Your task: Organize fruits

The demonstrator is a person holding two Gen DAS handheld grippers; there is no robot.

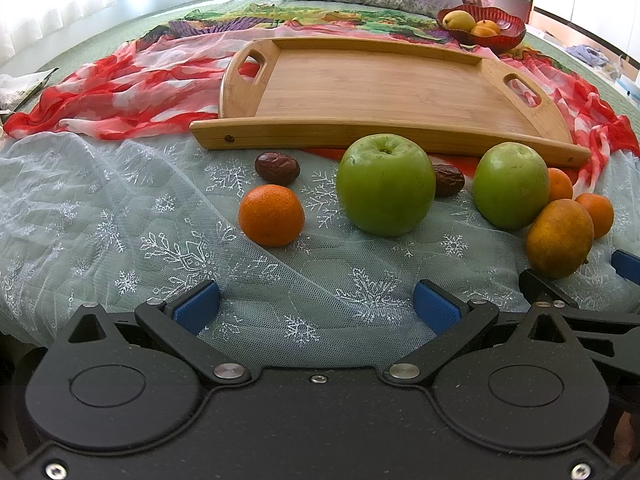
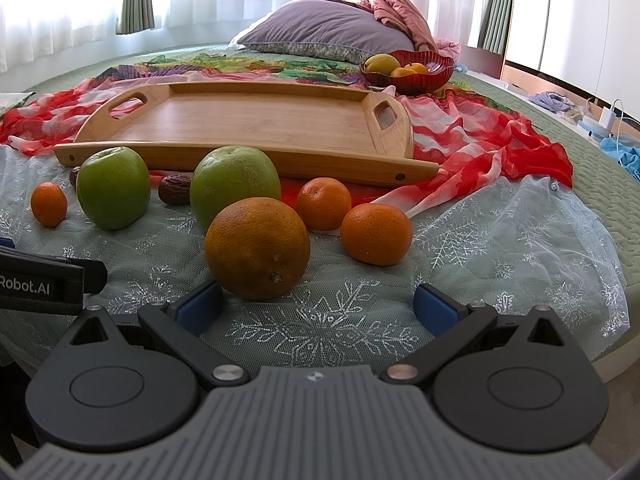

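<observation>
Fruits lie on a snowflake net cloth in front of an empty wooden tray (image 1: 372,84) (image 2: 256,120). Two green apples (image 1: 385,185) (image 1: 510,184) stand side by side, also in the right wrist view (image 2: 113,187) (image 2: 234,184). A large orange (image 2: 257,248) (image 1: 559,238) lies nearest my right gripper. Small tangerines (image 1: 271,215) (image 2: 376,233) (image 2: 324,203) and two dates (image 1: 277,167) (image 1: 449,179) lie around them. My left gripper (image 1: 316,308) is open and empty, short of the fruit. My right gripper (image 2: 318,306) is open and empty, its left fingertip close to the large orange.
A red glass bowl (image 1: 506,34) (image 2: 436,68) with yellow fruit stands behind the tray's right end. A red-white scarf (image 1: 120,96) lies under and around the tray. A purple pillow (image 2: 328,32) lies at the back. The bed edge drops away at the right (image 2: 608,320).
</observation>
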